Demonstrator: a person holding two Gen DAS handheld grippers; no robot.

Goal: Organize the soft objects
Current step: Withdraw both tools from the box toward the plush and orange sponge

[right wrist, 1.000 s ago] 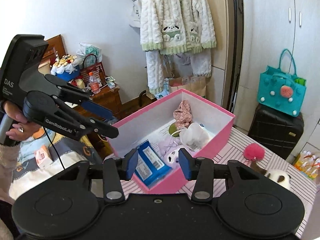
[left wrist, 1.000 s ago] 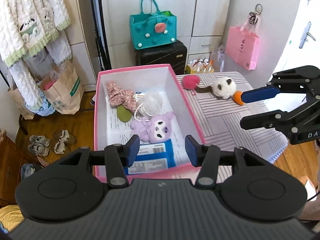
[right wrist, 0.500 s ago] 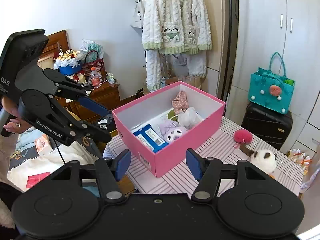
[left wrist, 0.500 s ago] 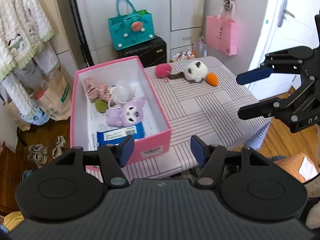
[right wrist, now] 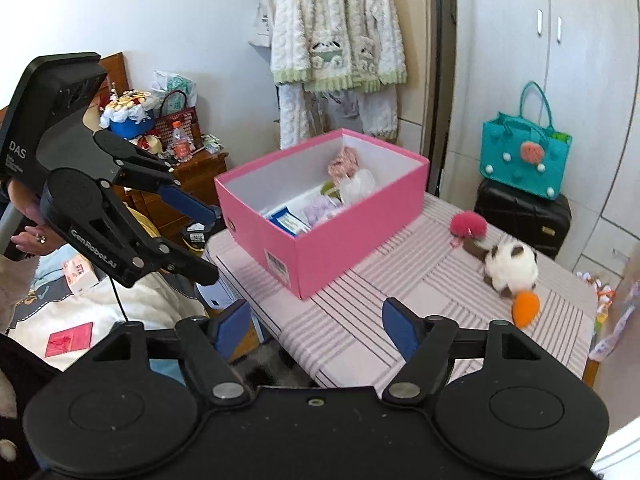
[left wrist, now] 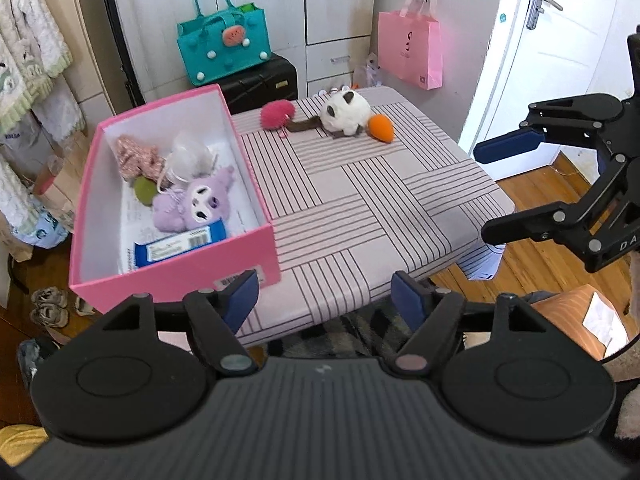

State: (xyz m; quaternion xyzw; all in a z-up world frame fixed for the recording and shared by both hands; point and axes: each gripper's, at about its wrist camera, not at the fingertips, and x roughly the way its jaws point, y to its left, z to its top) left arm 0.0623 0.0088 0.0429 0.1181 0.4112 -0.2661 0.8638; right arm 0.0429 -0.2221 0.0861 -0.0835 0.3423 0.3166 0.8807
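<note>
Both grippers hang off the near edge of the table [left wrist: 384,216], w/ nothing in either. Left gripper [left wrist: 324,300] has its blue pads spread wide apart, empty; right gripper [right wrist: 316,328] likewise wide apart, empty.

From the left gripper: pink box [left wrist: 176,276] sits just ahead and to its left, on the striped cloth. Inside, front to back: blue packet [left wrist: 180,244] nearest, then purple plush [left wrist: 192,204], a green piece [left wrist: 144,190], white pouch [left wrist: 188,156] and a pink-patterned fabric bundle [left wrist: 134,158] at the far end. Further ahead, slightly right, outside the box at the table's far edge: pink pom-pom [left wrist: 277,115], white plush [left wrist: 346,114] w/ dark patches, orange carrot-shaped toy [left wrist: 381,128] touching the plush. A brown strip runs btwn pom-pom and plush.

From the right gripper: box ahead, a bit left; the three loose toys ahead to its right, carrot nearest, pom-pom farthest.

Beyond the table: teal bag [left wrist: 224,52] atop a black suitcase [left wrist: 260,80], pink paper bag [left wrist: 410,50] hanging on the wall, white knit cardigan [right wrist: 338,24] hanging by the door frame.
</note>
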